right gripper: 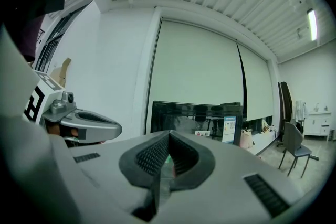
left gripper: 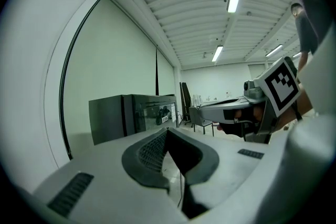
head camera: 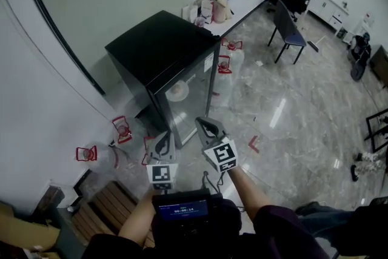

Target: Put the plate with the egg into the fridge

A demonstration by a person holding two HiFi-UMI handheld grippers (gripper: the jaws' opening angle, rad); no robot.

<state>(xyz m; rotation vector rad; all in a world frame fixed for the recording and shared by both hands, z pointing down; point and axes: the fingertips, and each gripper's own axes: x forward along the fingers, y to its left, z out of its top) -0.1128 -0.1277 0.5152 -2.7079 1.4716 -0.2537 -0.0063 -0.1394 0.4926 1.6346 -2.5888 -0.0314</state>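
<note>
A small black fridge [head camera: 159,51] with a glass door stands against the wall ahead of me; its door looks closed. Through the glass I see a pale round plate [head camera: 177,91]; no egg can be made out on it. My left gripper [head camera: 162,144] and right gripper [head camera: 208,128] hover side by side in front of the door, a short way off it. Both are shut with nothing between the jaws. The fridge [left gripper: 131,115] lies beyond the shut tips in the left gripper view, and again as the fridge [right gripper: 199,115] in the right gripper view.
Water jugs with red handles stand on the floor left of the fridge [head camera: 97,156] and right of it [head camera: 230,57]. A wooden bench [head camera: 106,203] is at my lower left. Farther back are a table with bags [head camera: 227,8] and a dark chair [head camera: 288,30].
</note>
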